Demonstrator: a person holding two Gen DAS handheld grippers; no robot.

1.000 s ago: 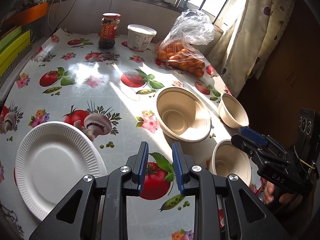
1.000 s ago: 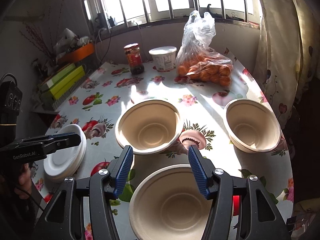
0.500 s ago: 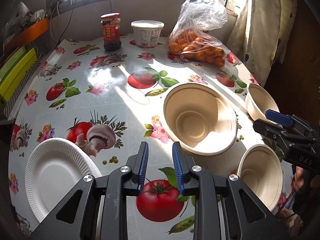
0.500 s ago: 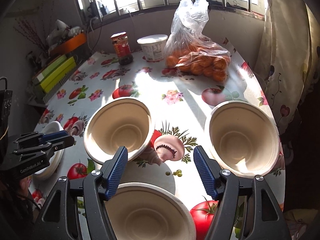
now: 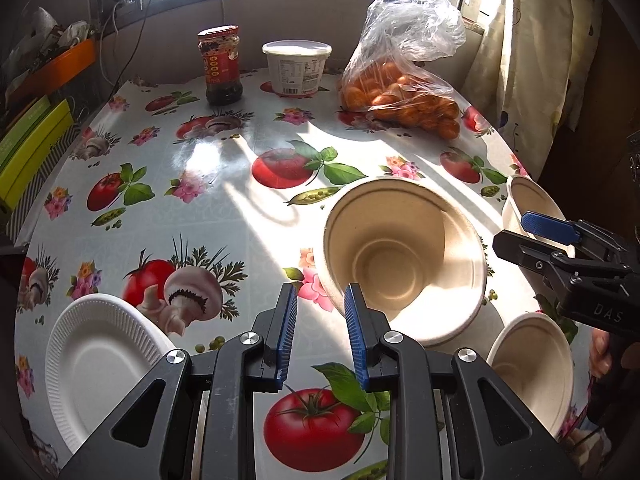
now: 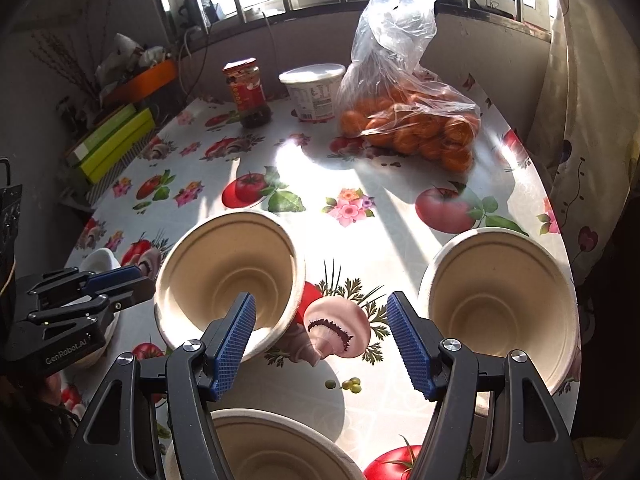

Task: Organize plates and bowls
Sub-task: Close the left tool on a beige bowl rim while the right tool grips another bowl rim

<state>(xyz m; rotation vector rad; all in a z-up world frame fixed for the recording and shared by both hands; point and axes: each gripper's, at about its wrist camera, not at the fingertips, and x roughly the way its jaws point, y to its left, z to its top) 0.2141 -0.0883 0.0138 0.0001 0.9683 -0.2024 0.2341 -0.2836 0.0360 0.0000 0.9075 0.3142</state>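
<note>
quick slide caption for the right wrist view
Open right gripper above three empty paper bowls on a fruit-print tablecloth.

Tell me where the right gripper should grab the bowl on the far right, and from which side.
Grip the bowl by its thin upright rim, near side, coming down from above with one jaw inside and one outside. It stands open side up, and is too wide for the right gripper to span whole.
</note>
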